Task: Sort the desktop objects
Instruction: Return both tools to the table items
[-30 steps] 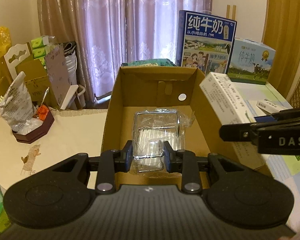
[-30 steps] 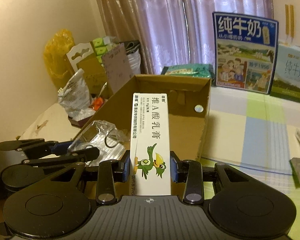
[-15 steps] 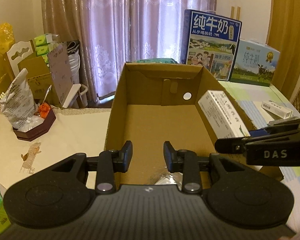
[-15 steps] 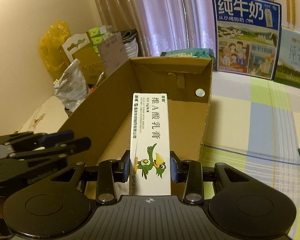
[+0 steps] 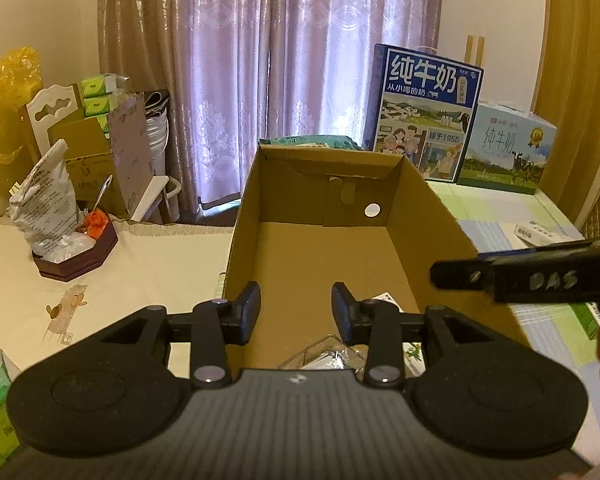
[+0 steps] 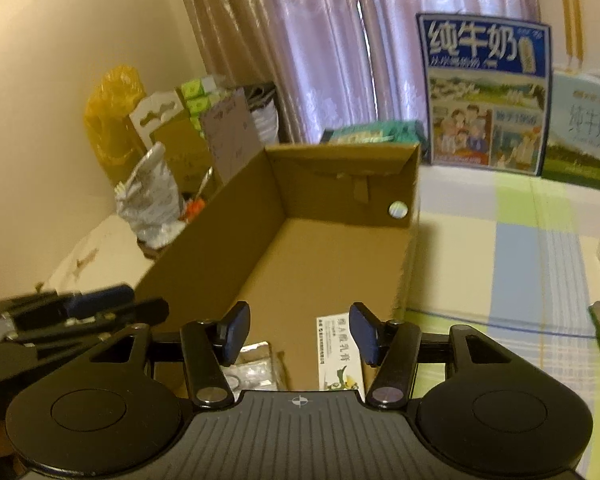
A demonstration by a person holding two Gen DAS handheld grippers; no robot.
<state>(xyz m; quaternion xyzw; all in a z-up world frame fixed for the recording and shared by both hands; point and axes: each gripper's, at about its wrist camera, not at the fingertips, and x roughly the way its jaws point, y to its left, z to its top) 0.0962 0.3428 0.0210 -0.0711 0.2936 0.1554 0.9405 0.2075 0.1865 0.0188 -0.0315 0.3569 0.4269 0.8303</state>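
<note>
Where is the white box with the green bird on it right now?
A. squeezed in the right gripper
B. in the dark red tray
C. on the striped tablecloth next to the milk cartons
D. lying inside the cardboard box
D: the white box lies on the floor of the cardboard box, under the right gripper, whose jaws are spread apart with nothing between them.

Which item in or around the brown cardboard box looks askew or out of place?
The white ointment carton leans against the right inner wall of the brown cardboard box rather than lying flat; the clear plastic packet beside it looks crumpled. Nothing spilled.
</note>
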